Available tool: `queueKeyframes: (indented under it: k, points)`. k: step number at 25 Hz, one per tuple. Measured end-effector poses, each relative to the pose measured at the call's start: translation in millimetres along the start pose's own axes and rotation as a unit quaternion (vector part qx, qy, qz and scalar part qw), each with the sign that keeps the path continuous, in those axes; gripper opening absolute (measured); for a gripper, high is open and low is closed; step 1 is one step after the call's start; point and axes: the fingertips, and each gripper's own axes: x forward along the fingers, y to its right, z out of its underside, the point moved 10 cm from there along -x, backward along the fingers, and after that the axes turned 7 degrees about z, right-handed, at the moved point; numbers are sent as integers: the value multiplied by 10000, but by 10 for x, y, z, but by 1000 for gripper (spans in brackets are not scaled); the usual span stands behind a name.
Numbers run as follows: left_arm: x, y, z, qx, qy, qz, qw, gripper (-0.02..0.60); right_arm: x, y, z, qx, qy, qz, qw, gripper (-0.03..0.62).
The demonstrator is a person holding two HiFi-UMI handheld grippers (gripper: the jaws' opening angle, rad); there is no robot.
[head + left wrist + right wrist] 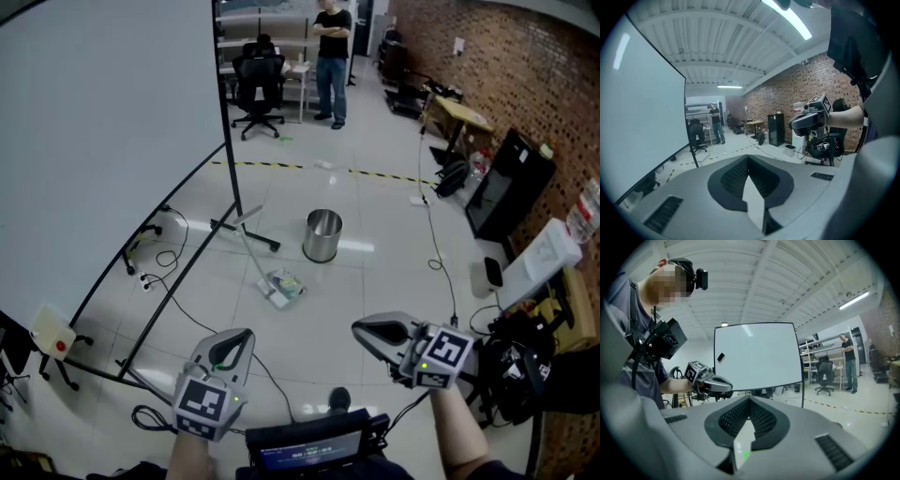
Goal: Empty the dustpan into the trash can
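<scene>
A shiny metal trash can [322, 235] stands on the pale floor ahead. In front of it, a little to the left, lies the dustpan [284, 286] with some litter in it. Its long handle [247, 234] leans up and away to the left. My left gripper [246, 335] and right gripper [360, 328] hover low in the head view, well short of the dustpan and pointing toward each other. Both are shut with nothing between the jaws. The left gripper view shows its own closed jaws [748, 157] and the right gripper [806, 121] beyond. From the right gripper view I see closed jaws [749, 398] and the left gripper [712, 382].
A large whiteboard [103, 141] on a wheeled stand fills the left, with its foot bar [246, 232] near the dustpan. Cables [436, 253] trail over the floor. A brick wall, desks, a black cabinet [504, 183] and bags line the right. A person [331, 56] and an office chair [259, 89] are far behind.
</scene>
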Motion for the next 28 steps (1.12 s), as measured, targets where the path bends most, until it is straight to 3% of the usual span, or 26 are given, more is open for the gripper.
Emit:
queueKeyframes:
  k: [5,12,18,28]
  points:
    - [470,-10,-120,24,-153,-159,9998,0,23,545,59,68,137,-176,9997,15]
    - [1308,34,-464,37,-180,-431,9989,0,85,1376,43,-242,-57,-687,9973,15]
    - [1795,59,-717,91,-329,-785,9963,0,14,2074,93,-29,38,-880,9961,15]
    - [2325,150,-961,92,-570,-1004,9933,0,13,2621,44,-111,91,-1292,9915,15]
